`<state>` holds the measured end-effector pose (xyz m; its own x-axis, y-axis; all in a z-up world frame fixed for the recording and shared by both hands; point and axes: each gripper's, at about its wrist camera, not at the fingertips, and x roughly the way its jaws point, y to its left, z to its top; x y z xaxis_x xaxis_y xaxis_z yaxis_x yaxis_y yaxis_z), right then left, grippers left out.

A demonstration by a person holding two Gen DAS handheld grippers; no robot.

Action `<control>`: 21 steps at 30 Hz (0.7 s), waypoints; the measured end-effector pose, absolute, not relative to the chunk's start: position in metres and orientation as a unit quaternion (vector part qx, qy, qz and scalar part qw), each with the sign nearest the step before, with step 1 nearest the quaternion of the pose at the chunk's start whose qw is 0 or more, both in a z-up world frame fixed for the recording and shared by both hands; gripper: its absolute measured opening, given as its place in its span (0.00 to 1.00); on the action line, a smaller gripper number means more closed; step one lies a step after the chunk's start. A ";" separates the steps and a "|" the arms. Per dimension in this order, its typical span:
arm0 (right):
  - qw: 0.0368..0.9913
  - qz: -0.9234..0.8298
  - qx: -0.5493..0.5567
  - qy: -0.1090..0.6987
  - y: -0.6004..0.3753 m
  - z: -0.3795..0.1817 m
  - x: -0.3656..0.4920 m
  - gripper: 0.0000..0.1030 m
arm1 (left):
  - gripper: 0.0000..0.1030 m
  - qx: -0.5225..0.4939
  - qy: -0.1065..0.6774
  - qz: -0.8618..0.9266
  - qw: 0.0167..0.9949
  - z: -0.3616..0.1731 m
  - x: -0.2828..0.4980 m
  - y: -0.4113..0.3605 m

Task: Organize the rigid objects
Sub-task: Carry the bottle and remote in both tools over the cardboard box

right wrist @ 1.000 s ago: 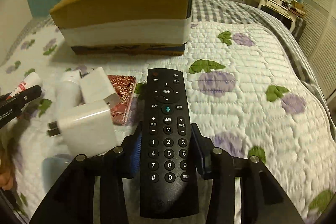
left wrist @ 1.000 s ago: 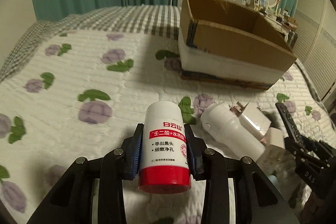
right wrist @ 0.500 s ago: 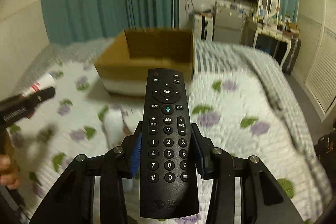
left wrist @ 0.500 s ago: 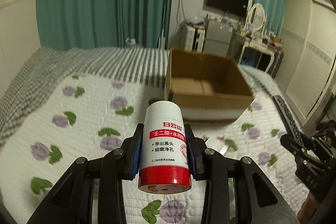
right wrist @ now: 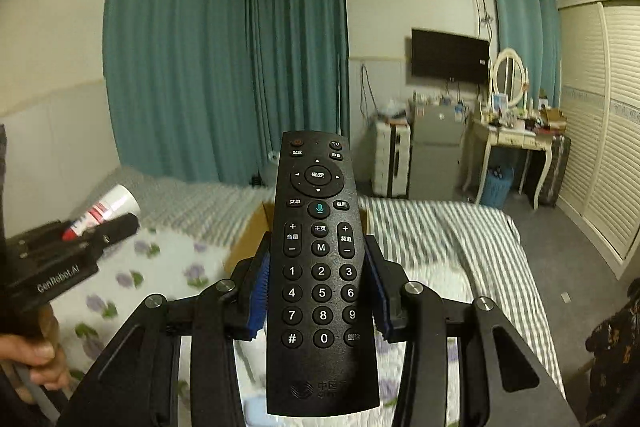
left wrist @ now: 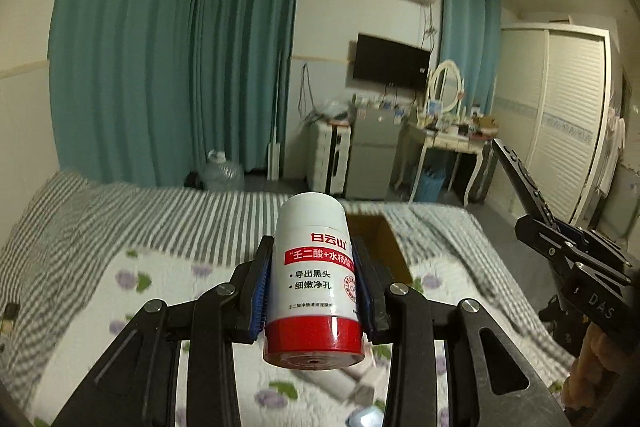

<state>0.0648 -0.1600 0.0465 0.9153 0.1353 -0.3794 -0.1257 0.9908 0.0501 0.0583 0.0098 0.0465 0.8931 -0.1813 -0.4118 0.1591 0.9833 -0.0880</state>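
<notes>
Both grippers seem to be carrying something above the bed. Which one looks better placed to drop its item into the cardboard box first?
Probably the left. In its view the cardboard box opening shows just past the bottle, while the remote hides most of the box in the right gripper's view. It is close.

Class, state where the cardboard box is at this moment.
In both wrist views the box lies on the bed, mostly hidden: behind the bottle in the left gripper, and behind the remote in the right gripper.

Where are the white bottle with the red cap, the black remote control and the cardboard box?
white bottle with red cap (left wrist: 313, 275), left wrist view, label.
black remote control (right wrist: 320, 271), right wrist view, keypad.
brown cardboard box (left wrist: 384, 247), left wrist view, inner wall.
</notes>
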 end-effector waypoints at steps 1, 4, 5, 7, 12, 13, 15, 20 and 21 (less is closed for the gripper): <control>0.980 0.068 0.012 0.187 -0.160 0.054 0.068 0.40 | 0.35 -0.025 0.209 -0.088 0.974 0.052 0.063 0.009; 0.984 0.065 0.006 0.165 -0.156 0.072 0.077 0.40 | 0.35 -0.022 0.194 -0.089 0.977 0.064 0.076 0.006; 0.985 0.065 0.005 0.159 -0.155 0.076 0.082 0.40 | 0.35 -0.020 0.190 -0.089 0.978 0.065 0.082 0.006; 0.986 0.065 0.004 0.152 -0.154 0.083 0.090 0.40 | 0.35 -0.017 0.184 -0.090 0.979 0.068 0.092 0.004; 0.987 0.066 -0.004 0.148 -0.148 0.088 0.118 0.40 | 0.35 -0.016 0.176 -0.097 0.980 0.069 0.120 -0.002; 0.987 0.066 -0.007 0.148 -0.147 0.087 0.124 0.40 | 0.35 -0.018 0.176 -0.099 0.979 0.067 0.126 -0.004; 0.986 0.066 -0.010 0.150 -0.146 0.083 0.135 0.40 | 0.35 -0.020 0.179 -0.097 0.979 0.063 0.142 -0.006; 0.983 0.067 -0.012 0.172 -0.146 0.058 0.171 0.40 | 0.35 -0.030 0.201 -0.098 0.974 0.043 0.180 -0.010; 0.981 0.068 -0.012 0.180 -0.146 0.050 0.182 0.40 | 0.35 -0.028 0.206 -0.099 0.973 0.038 0.189 -0.012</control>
<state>0.1822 -0.1457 0.0505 0.9256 0.1297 -0.3556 -0.1386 0.9903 0.0004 0.1887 -0.0119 0.0375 0.8956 -0.2035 -0.3956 0.1807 0.9790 -0.0947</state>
